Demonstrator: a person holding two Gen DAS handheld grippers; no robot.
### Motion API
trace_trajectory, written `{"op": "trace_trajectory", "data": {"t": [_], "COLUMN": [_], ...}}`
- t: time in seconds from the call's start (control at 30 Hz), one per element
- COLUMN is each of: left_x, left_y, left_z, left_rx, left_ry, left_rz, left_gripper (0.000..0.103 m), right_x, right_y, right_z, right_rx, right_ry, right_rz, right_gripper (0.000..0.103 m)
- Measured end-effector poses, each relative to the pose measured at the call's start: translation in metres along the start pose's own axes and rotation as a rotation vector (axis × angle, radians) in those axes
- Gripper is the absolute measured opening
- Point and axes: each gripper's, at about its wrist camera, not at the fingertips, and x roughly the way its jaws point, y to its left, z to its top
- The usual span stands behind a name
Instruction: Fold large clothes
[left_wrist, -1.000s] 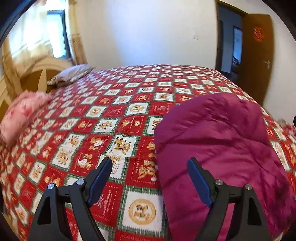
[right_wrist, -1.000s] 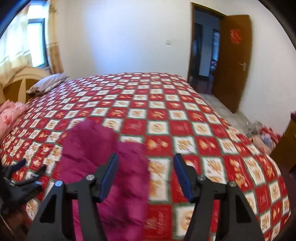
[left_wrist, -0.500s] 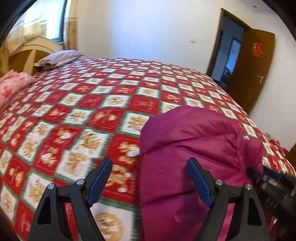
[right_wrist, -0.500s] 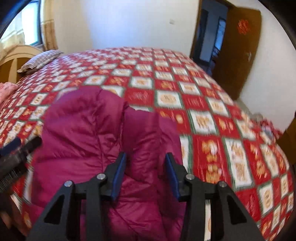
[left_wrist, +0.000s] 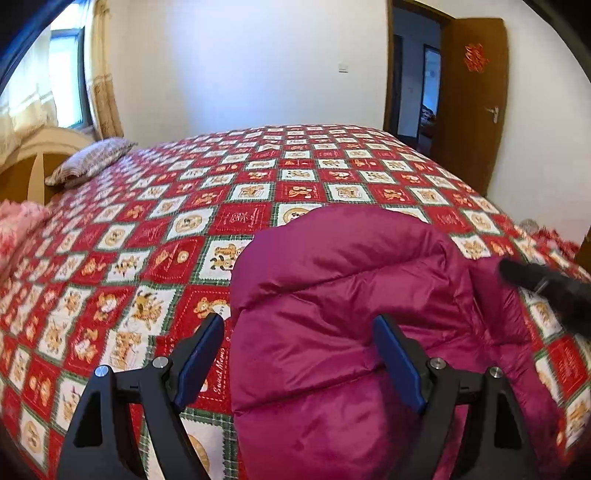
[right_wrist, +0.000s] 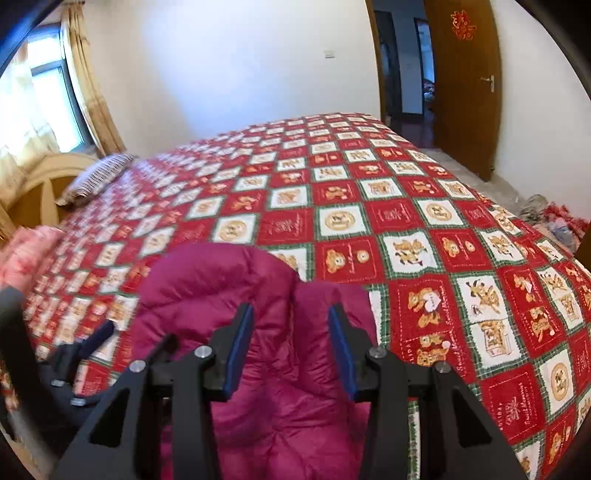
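Observation:
A puffy magenta jacket lies on the near part of the bed. My left gripper hovers open and wide over its left edge, with one finger over the quilt and the other over the jacket. In the right wrist view the jacket fills the lower middle. My right gripper has its jaws narrowed on a bunched fold near the crease between body and sleeve, and fabric fills the gap. The right gripper also shows as a blurred black shape over the jacket's right side.
A red, white and green patchwork quilt covers the whole bed. A striped pillow and pink bedding lie by the headboard at the left. A brown door stands open at the right, with items on the floor below it.
Both grippers have sunk closer to the jacket. The right jaws have narrowed from wide apart onto the fabric. The left gripper stays wide and has shifted over the jacket's left edge.

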Motion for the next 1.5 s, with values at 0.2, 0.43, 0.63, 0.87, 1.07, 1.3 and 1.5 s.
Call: {"op": "trace_trajectory", "data": {"t": [0.2,0.43,0.63,0.87,1.07,1.3,1.5], "left_x": [0.026,0.041,0.047,0.053,0.057,0.059,0.061], "left_y": [-0.009,-0.008,-0.012,-0.014,-0.014,-0.013,-0.012], "left_z": [-0.02,-0.031,-0.032,-0.035,-0.035,-0.036,-0.036], "left_rx": [-0.01,-0.047,-0.024,-0.022,-0.022,-0.022,-0.023], "left_ry": [0.051,0.066,0.092,0.114,0.133,0.139,0.142], "left_rz": [-0.011,-0.005,0.02,0.029,0.032,0.033,0.038], "left_gripper": [0.088,0.097,0.1,0.102,0.102,0.102,0.102], "right_x": [0.037,0.042,0.05,0.056,0.061,0.063,0.066], "right_y": [-0.015,-0.026,-0.029,-0.029,-0.029,-0.029,-0.029], "right_z": [-0.042,-0.056,-0.062,-0.065,-0.065,-0.065,-0.065], "right_rx": [0.018,0.012,0.02,0.014,0.013,0.012,0.01], "right_ry": [0.014,-0.008,-0.009,0.006,0.026,0.03,0.034], "right_rz": [0.008,0.014,0.015,0.011,0.009,0.005,0.002], "right_gripper": [0.044,0.043,0.043,0.043,0.043,0.043,0.043]}}
